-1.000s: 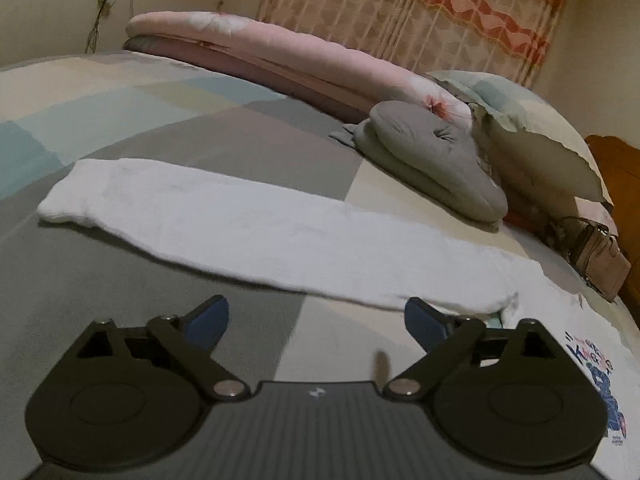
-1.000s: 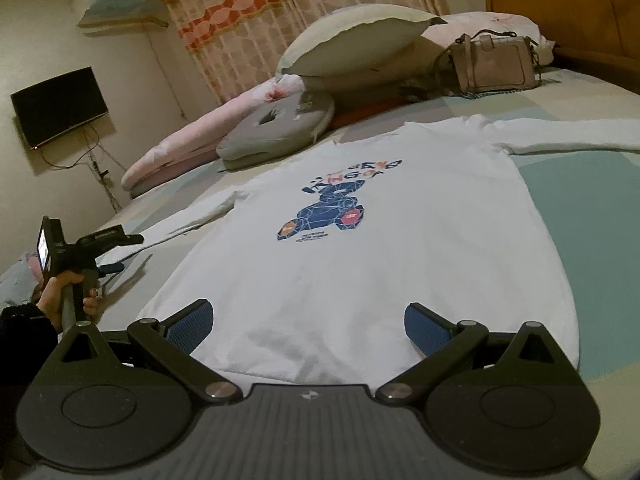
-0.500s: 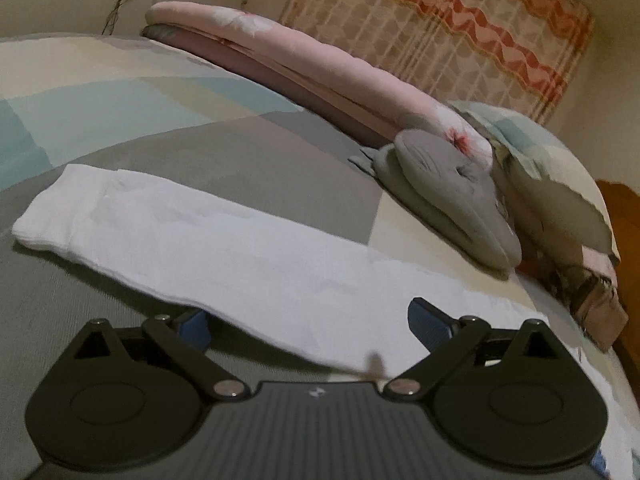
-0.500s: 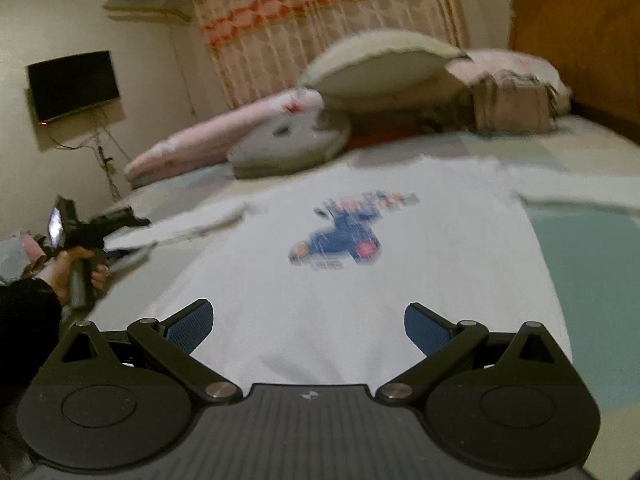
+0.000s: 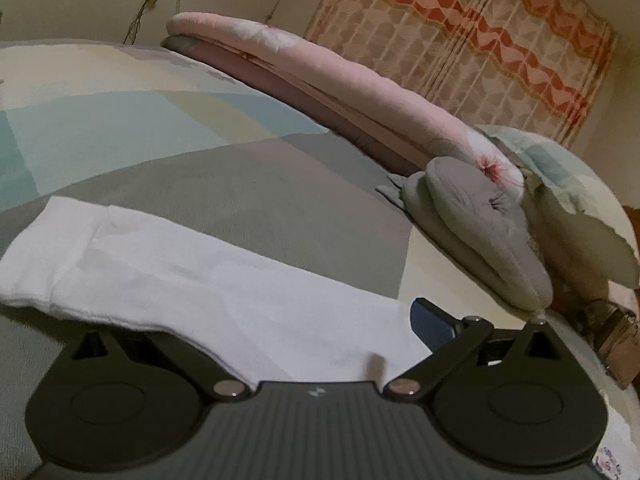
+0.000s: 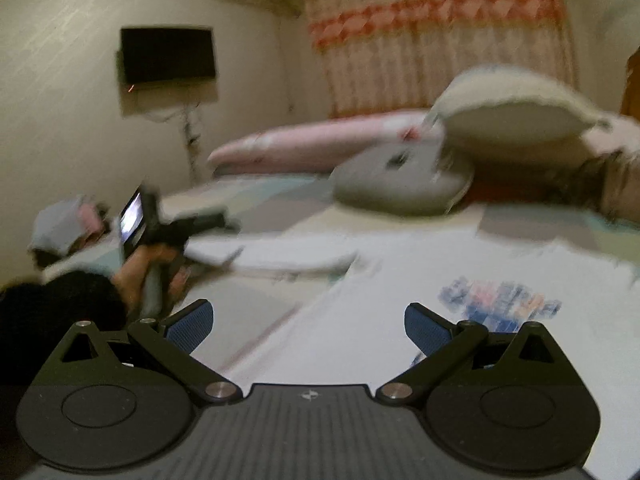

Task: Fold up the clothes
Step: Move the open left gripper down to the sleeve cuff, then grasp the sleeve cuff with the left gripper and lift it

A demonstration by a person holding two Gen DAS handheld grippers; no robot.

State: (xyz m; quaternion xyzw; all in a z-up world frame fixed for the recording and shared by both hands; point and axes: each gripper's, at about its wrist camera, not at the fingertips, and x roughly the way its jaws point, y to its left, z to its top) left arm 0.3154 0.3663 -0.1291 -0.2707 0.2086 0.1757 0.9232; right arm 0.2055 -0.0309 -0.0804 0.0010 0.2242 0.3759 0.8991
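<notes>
While the left wrist camera looked along the bed (image 5: 248,184), we recorded the left gripper (image 5: 280,332) low over the patchwork cover with its jaws spread wide. Its right blue pad (image 5: 430,322) lay bare just beyond the far edge of the white sleeve (image 5: 180,276); the left pad was hidden under the sleeve cloth, so the fabric ran across the gap between the fingers with nothing pinched. The sleeve lay flat from the near left, cuff end outermost, toward the near right. Farther right we noted a grey round cushion (image 5: 476,232), a long pink folded quilt (image 5: 332,80) behind it, a pale pillow (image 5: 576,208) at the far right, and a patterned curtain (image 5: 472,36) on the far wall.

In the right wrist view, which was blurred by motion, we recorded the right gripper (image 6: 308,324) released as well, both blue pads (image 6: 190,326) apart and free of cloth. The white sweatshirt (image 6: 400,280) lay spread on the bed ahead, its blue printed motif (image 6: 500,304) to the right of the fingers and its sleeve reaching left. At the left, a person's hand (image 6: 150,268) in a dark sleeve (image 6: 60,304) held the other tool at that sleeve. A wall-mounted television (image 6: 168,56) hung at the far left.
</notes>
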